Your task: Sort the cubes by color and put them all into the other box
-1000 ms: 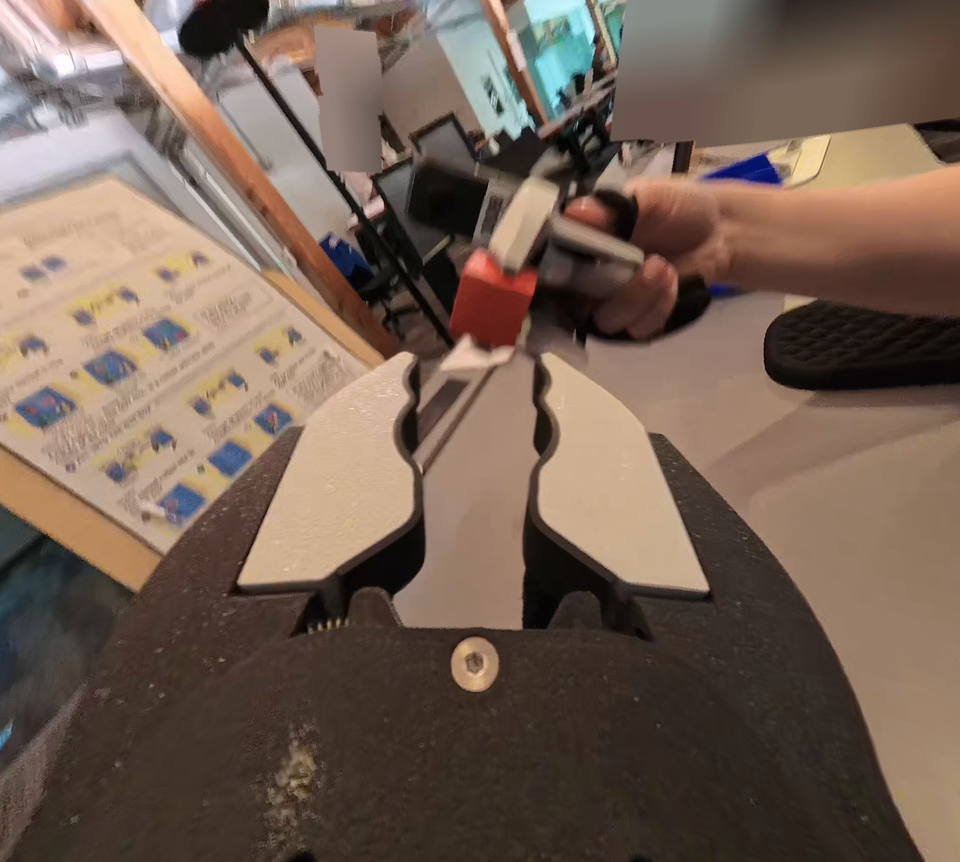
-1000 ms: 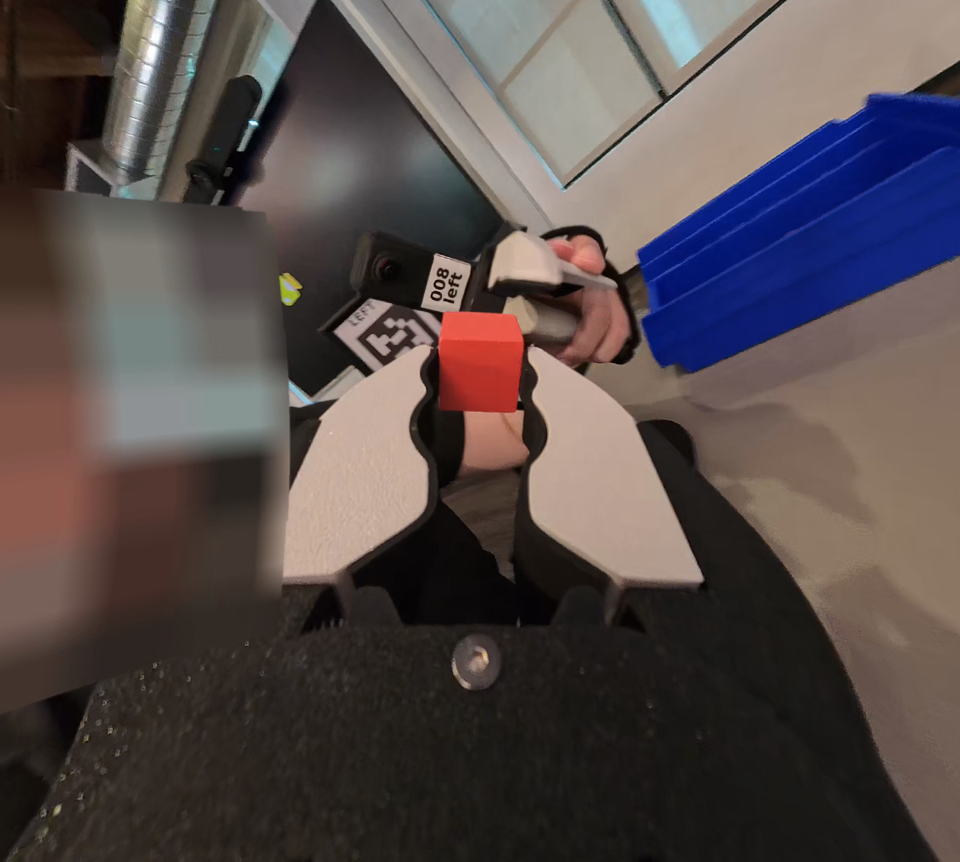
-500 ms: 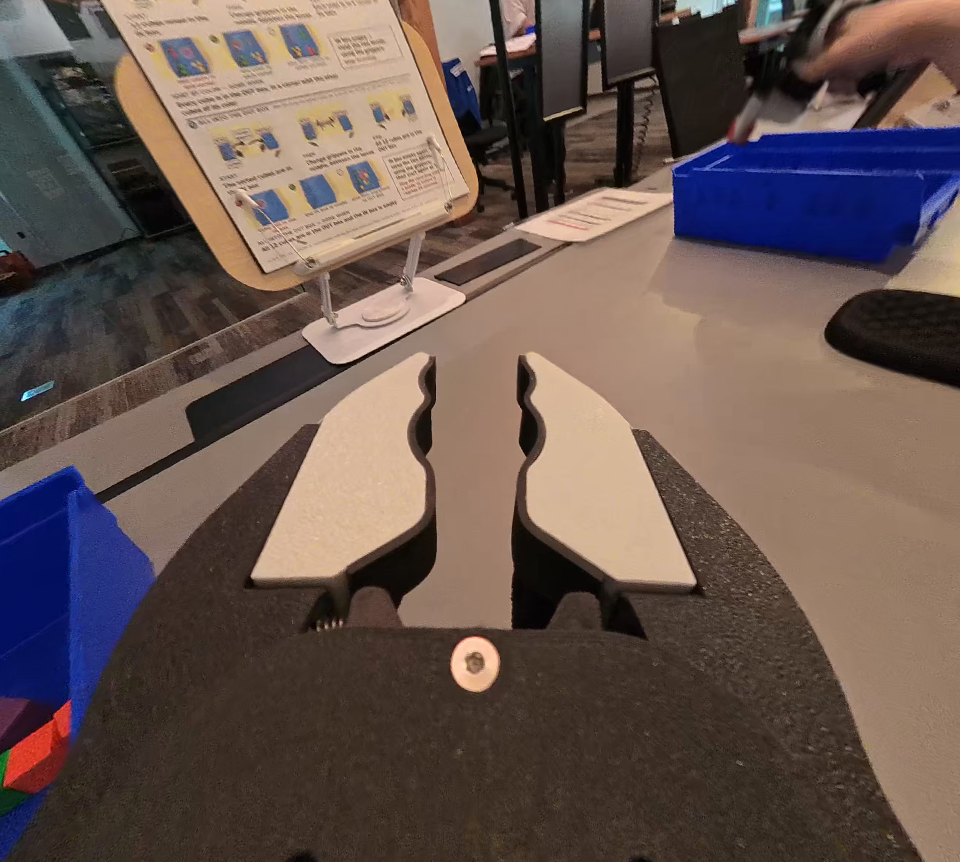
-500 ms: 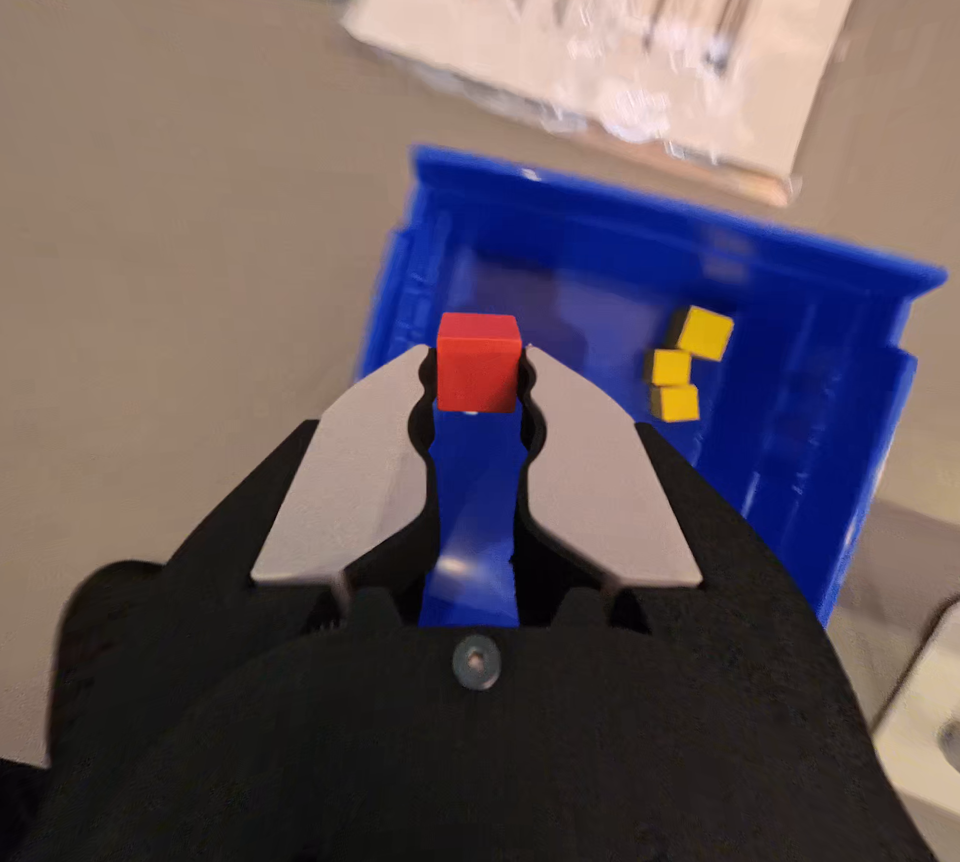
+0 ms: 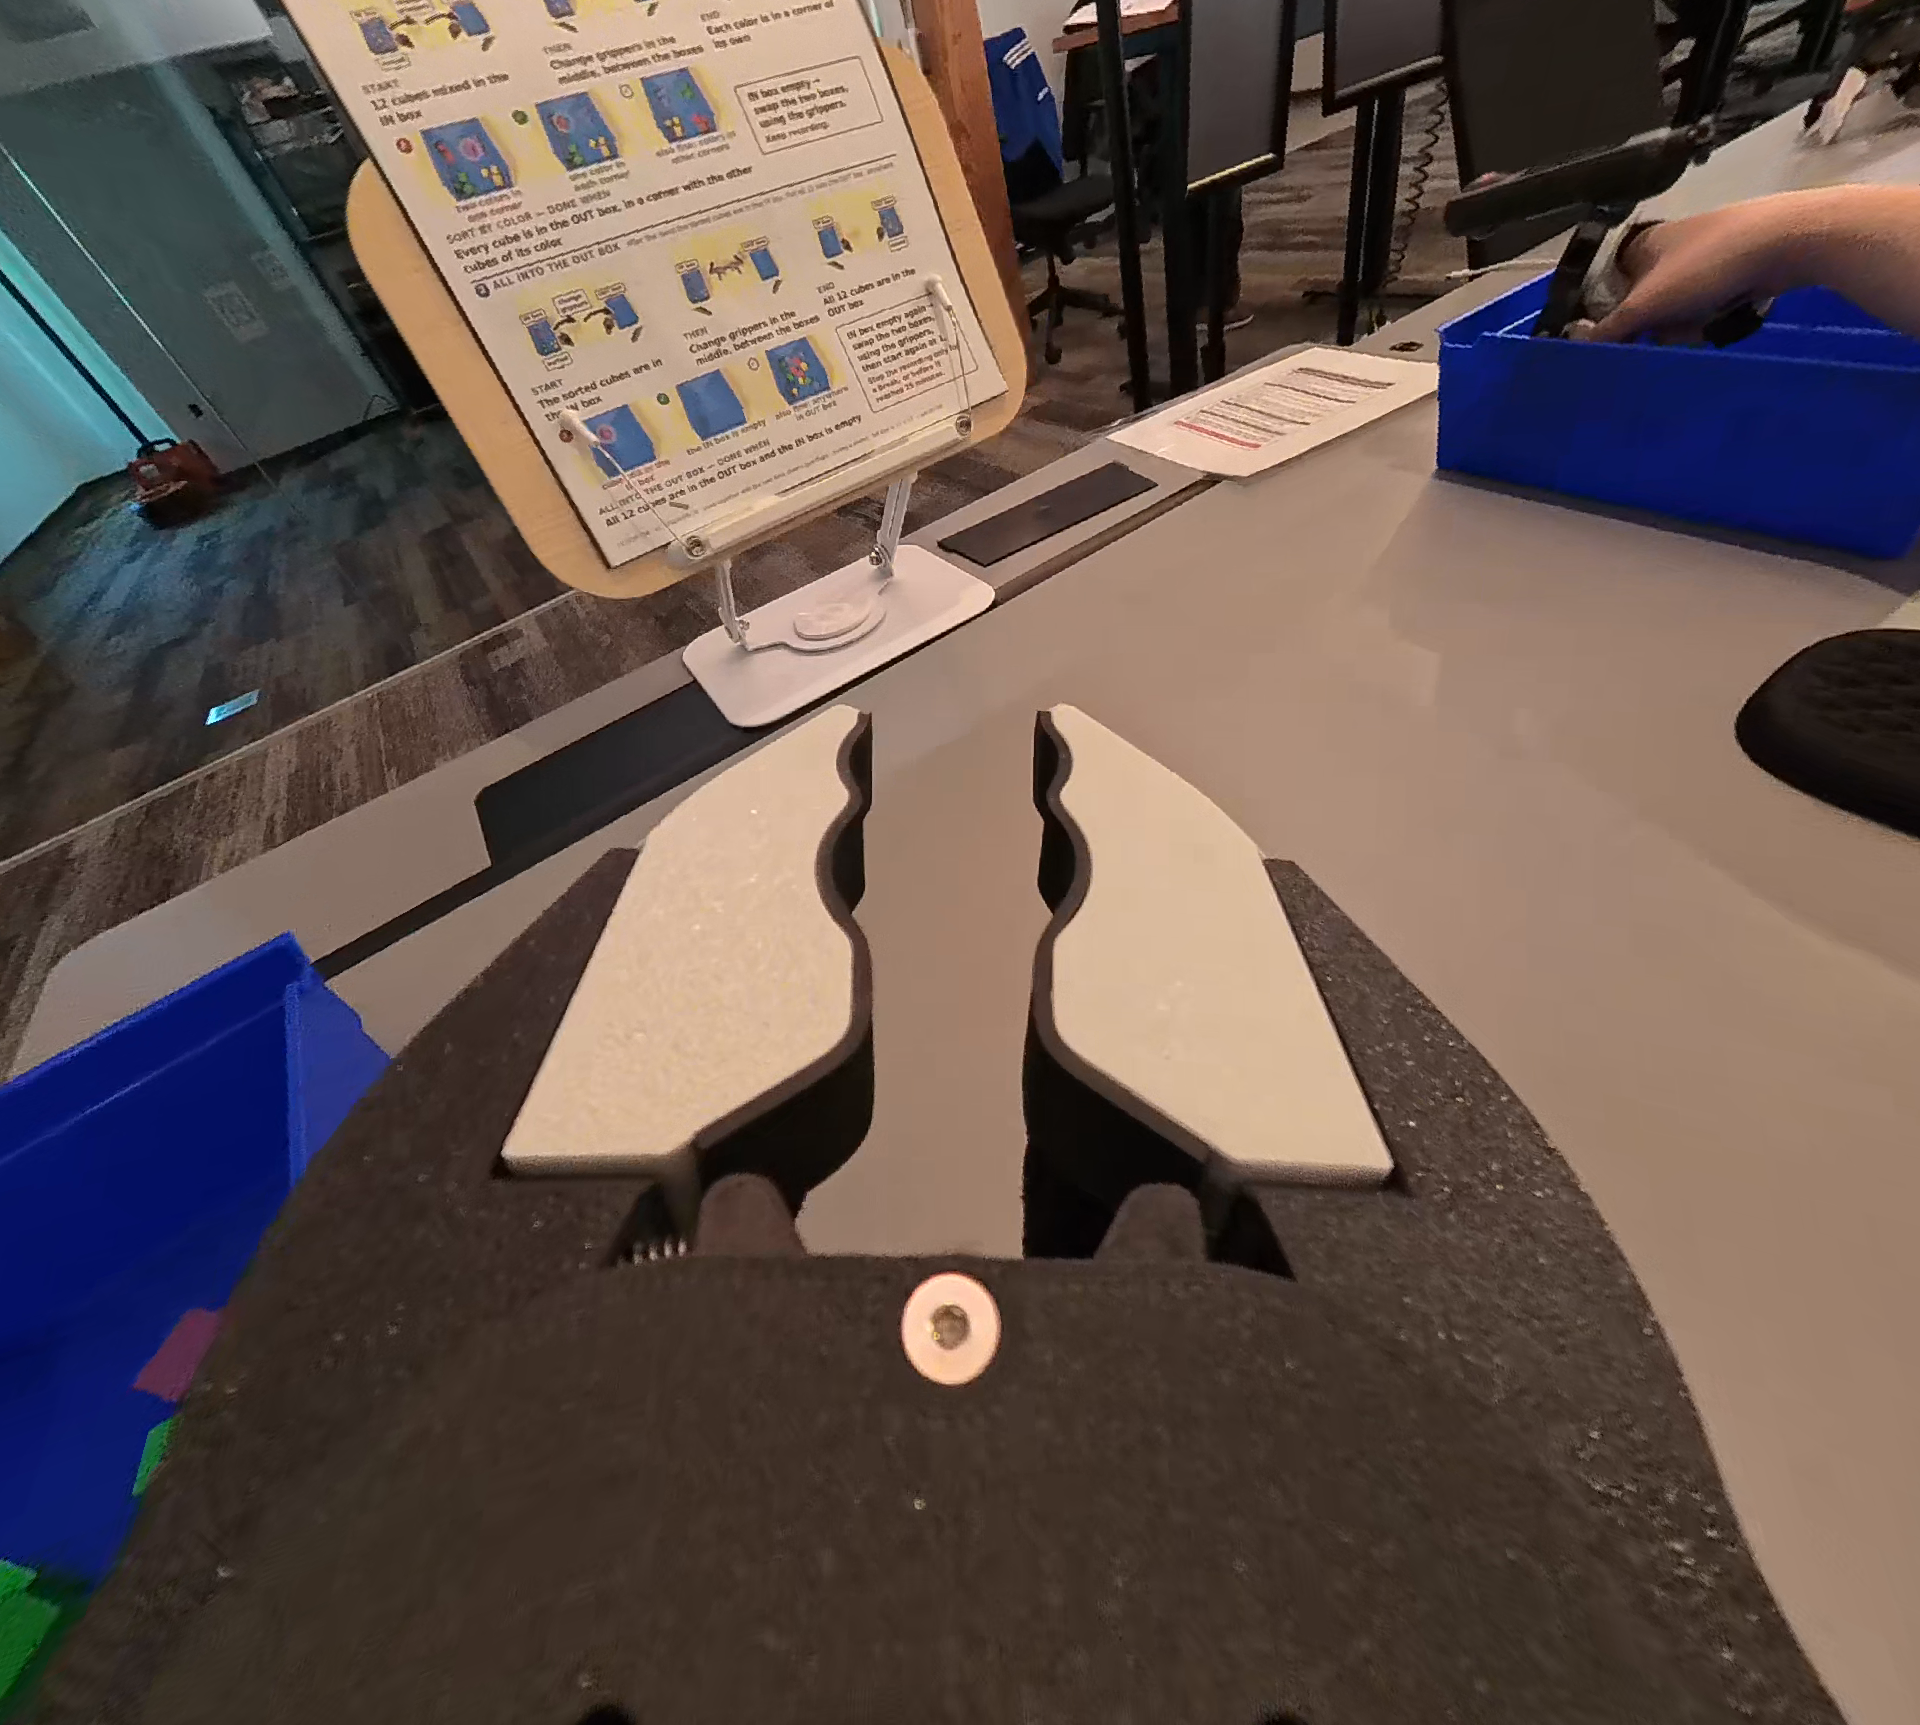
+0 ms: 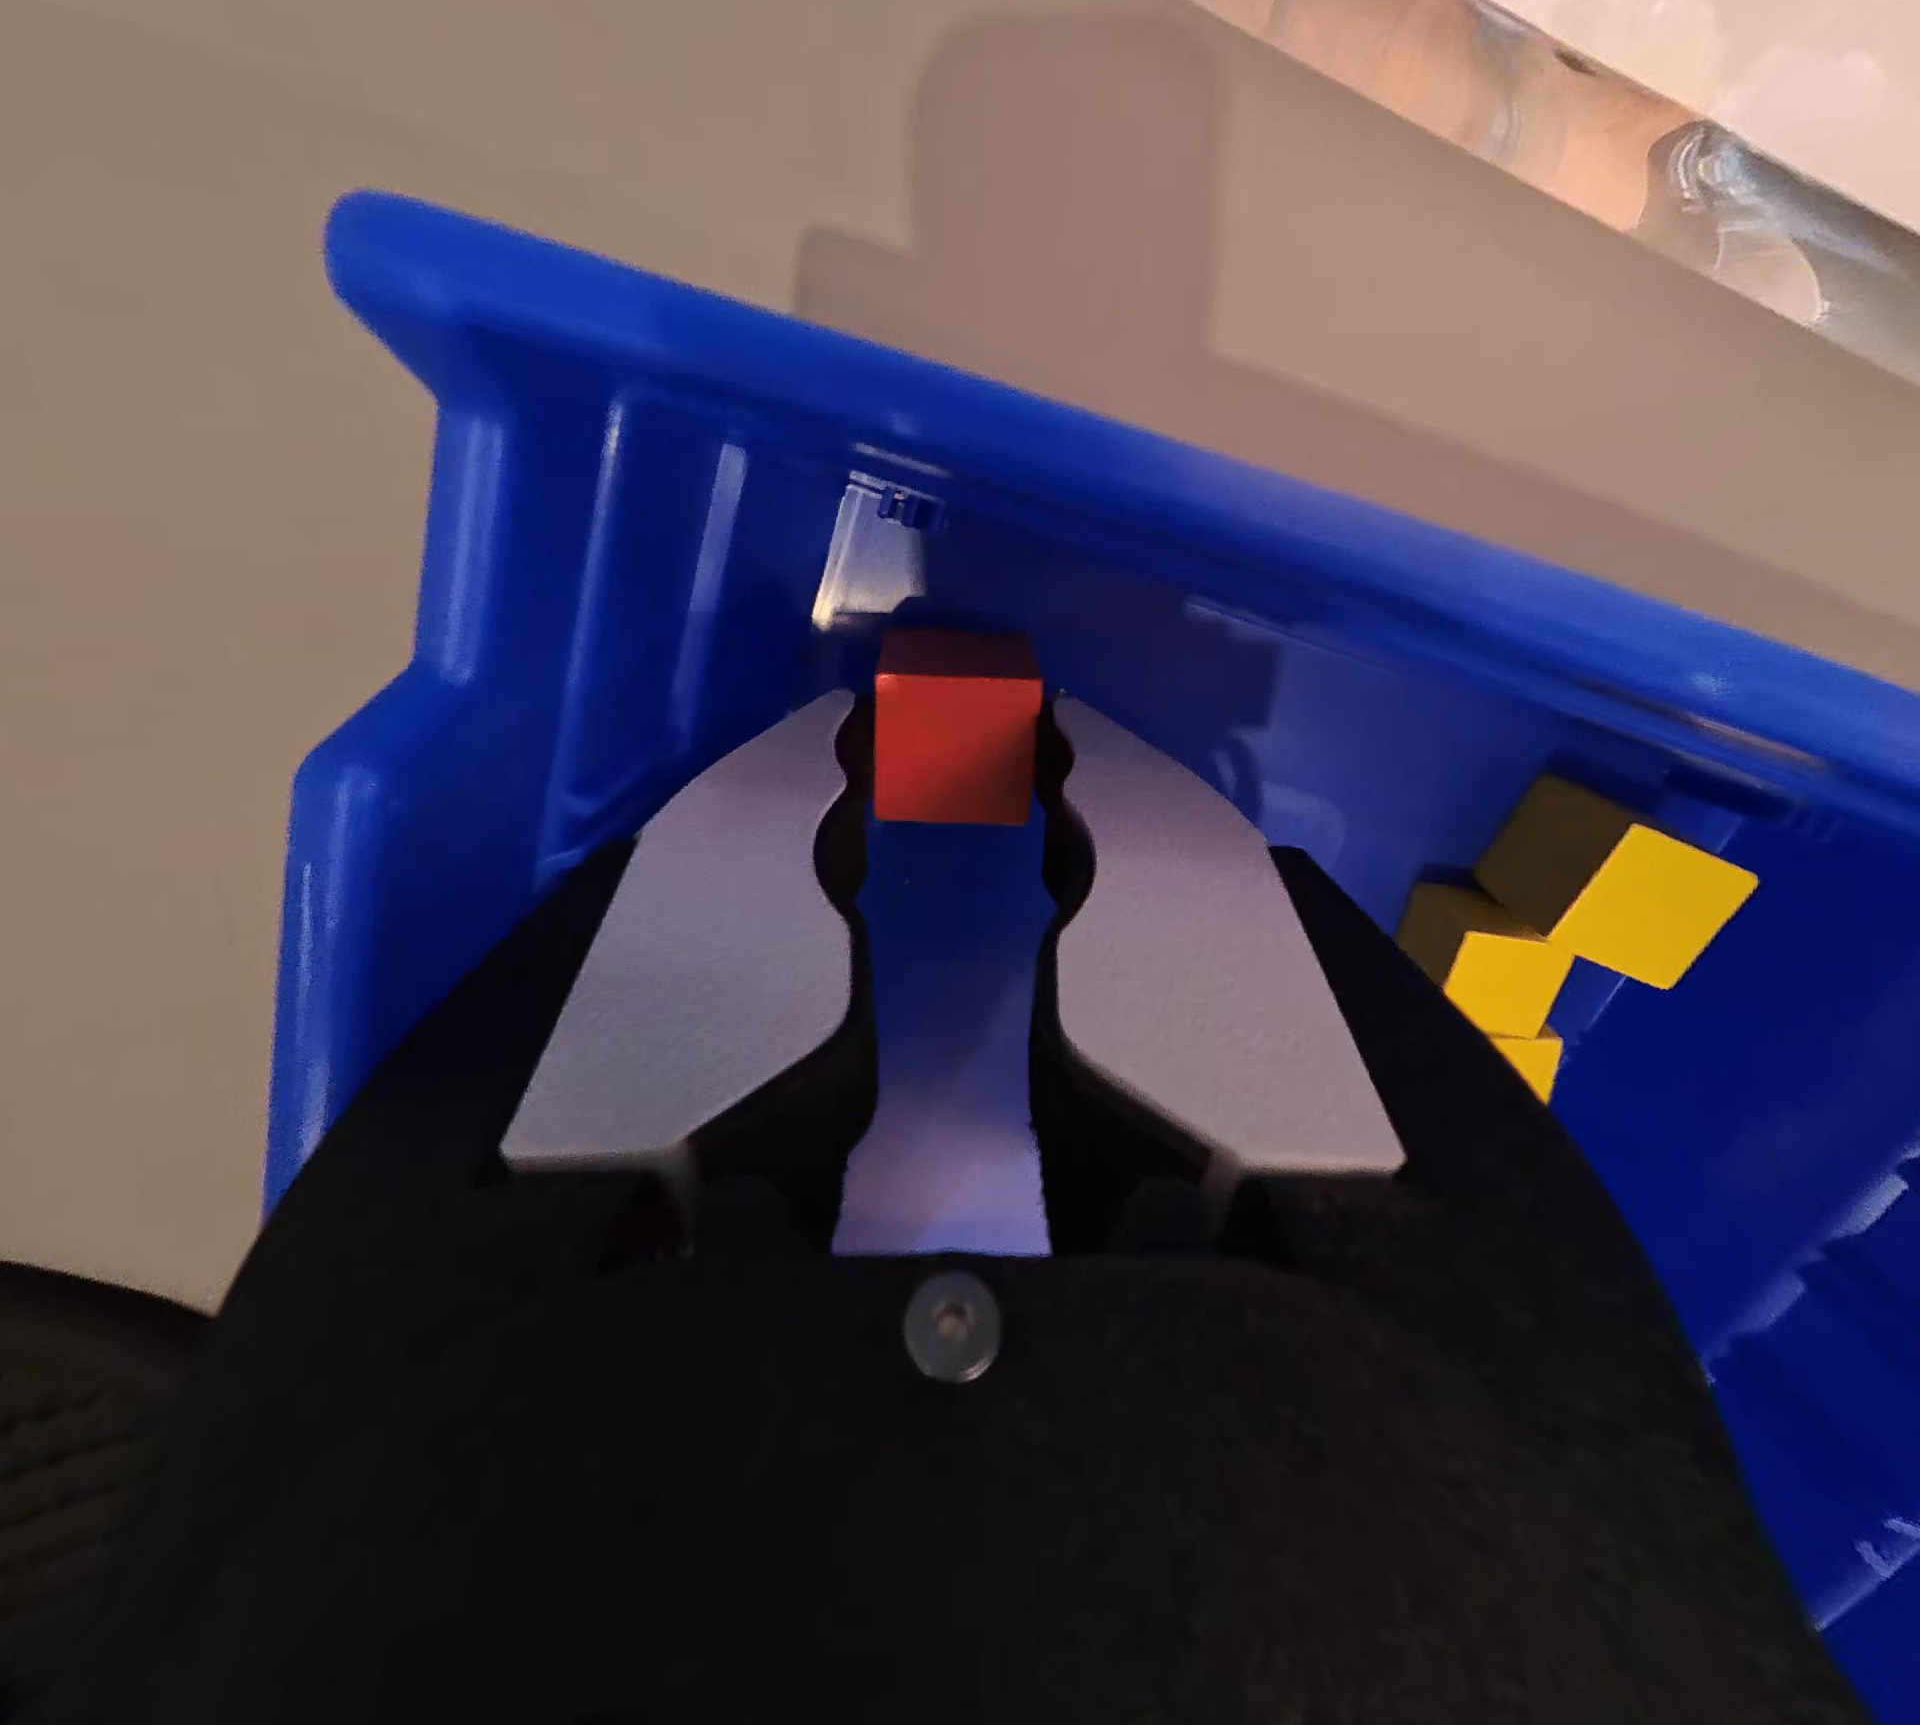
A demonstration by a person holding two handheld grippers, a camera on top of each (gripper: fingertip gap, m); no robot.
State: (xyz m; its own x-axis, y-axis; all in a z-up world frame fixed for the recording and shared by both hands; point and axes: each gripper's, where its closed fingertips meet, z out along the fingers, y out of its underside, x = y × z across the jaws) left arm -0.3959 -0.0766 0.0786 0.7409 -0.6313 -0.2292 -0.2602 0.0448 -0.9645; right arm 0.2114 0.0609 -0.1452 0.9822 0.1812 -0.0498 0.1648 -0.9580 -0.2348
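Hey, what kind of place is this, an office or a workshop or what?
Most likely an open office used as a data-collection station: a grey table with blue boxes, an instruction sheet on a stand, and desks with monitors behind.

Tongs (image 5: 951, 730): pale grey wavy-edged fingers (image 5: 717, 948), black speckled body, silver screw.

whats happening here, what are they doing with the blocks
A person is sorting cubes between two blue boxes. The right gripper grips a red cube low inside the far blue box, at a corner away from three yellow cubes. The left gripper is open and empty over the table.
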